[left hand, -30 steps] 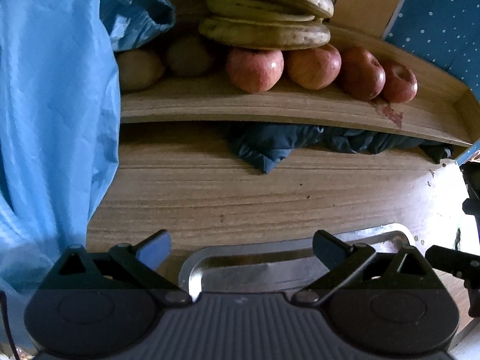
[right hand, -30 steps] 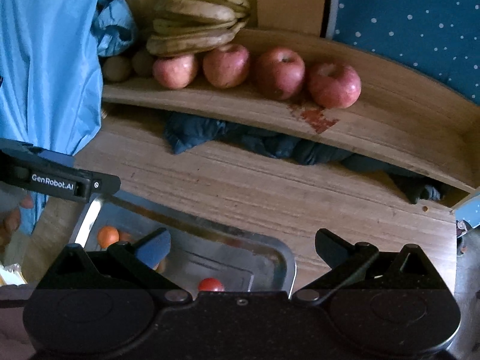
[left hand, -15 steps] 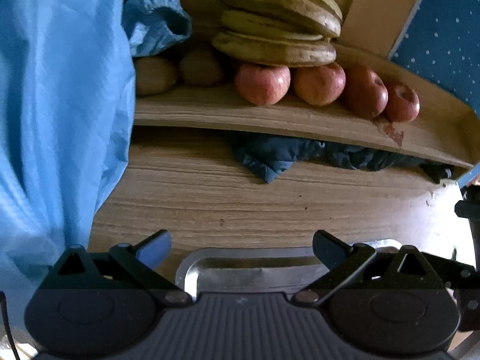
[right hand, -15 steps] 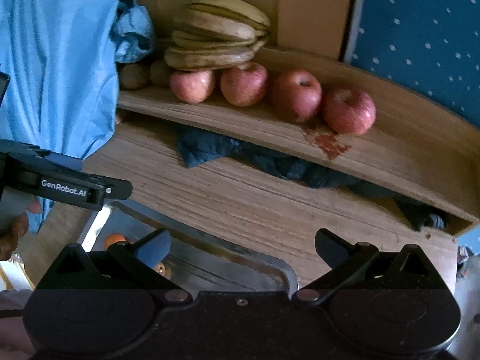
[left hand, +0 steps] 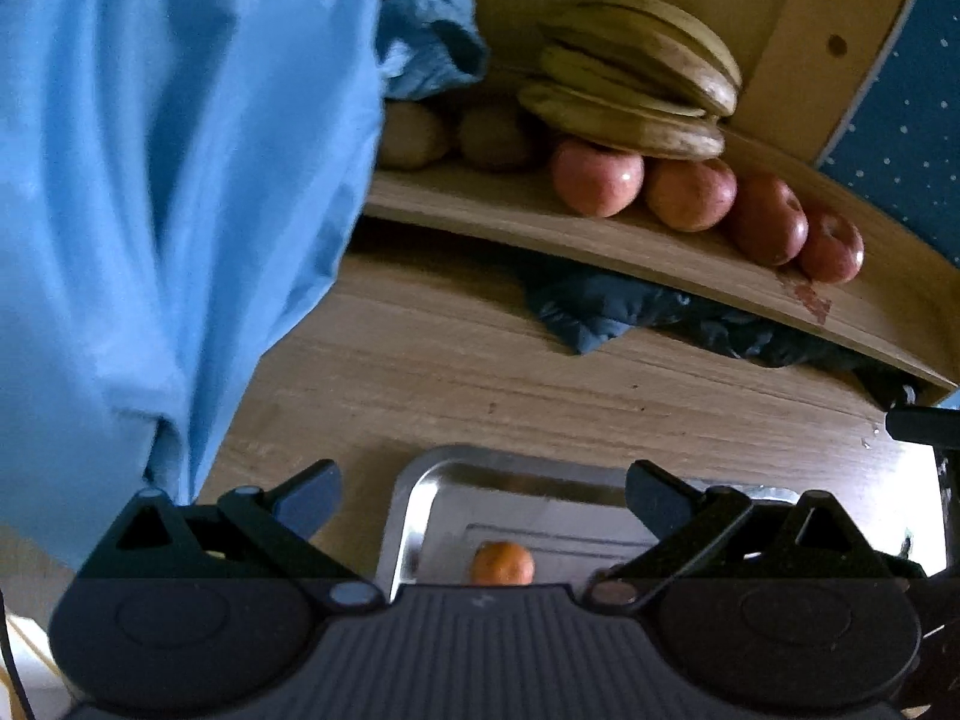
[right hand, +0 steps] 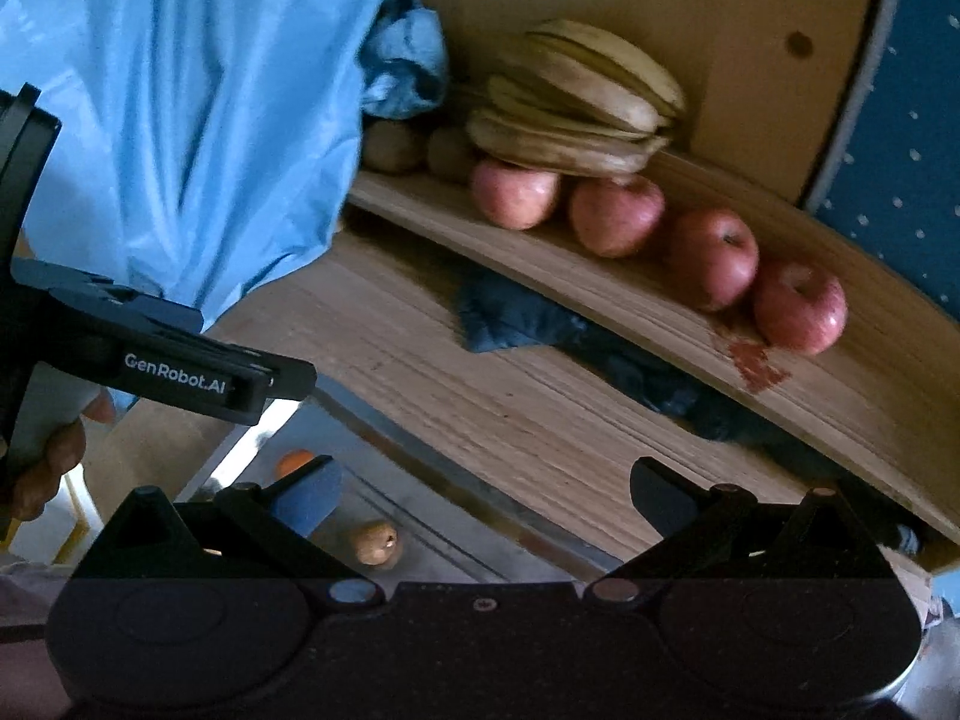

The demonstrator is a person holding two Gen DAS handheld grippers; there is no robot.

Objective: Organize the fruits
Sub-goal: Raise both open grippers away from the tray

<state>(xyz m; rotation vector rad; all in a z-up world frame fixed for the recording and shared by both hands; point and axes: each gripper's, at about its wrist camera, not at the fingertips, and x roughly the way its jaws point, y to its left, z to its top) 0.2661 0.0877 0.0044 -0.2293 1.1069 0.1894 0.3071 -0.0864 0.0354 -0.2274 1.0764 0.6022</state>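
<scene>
A row of red apples (left hand: 597,177) (right hand: 615,216) lies on a raised wooden shelf (left hand: 660,252) (right hand: 840,384), with a bunch of brown-spotted bananas (left hand: 642,78) (right hand: 576,114) resting on them and two brown kiwis (left hand: 414,135) (right hand: 393,144) to their left. Below, a metal tray (left hand: 414,516) (right hand: 480,528) sits on the wooden table and holds a small orange (left hand: 503,563) (right hand: 294,461) and a small brown fruit (right hand: 375,543). My left gripper (left hand: 480,495) hovers open over the tray's near end. My right gripper (right hand: 486,498) is open and holds nothing above the tray's right part.
A light blue plastic sheet (left hand: 168,210) (right hand: 198,120) hangs along the left. A dark blue cloth (left hand: 600,315) (right hand: 516,318) is stuffed under the shelf. A blue dotted panel (left hand: 900,120) stands at the right. The left gripper's body, held by a hand (right hand: 45,468), shows in the right wrist view.
Both cameras have pulled back and tilted, so the shelf fruit sits farther up-right. The orange has come into the left view and a brown fruit into the right. Both grippers stayed open.
</scene>
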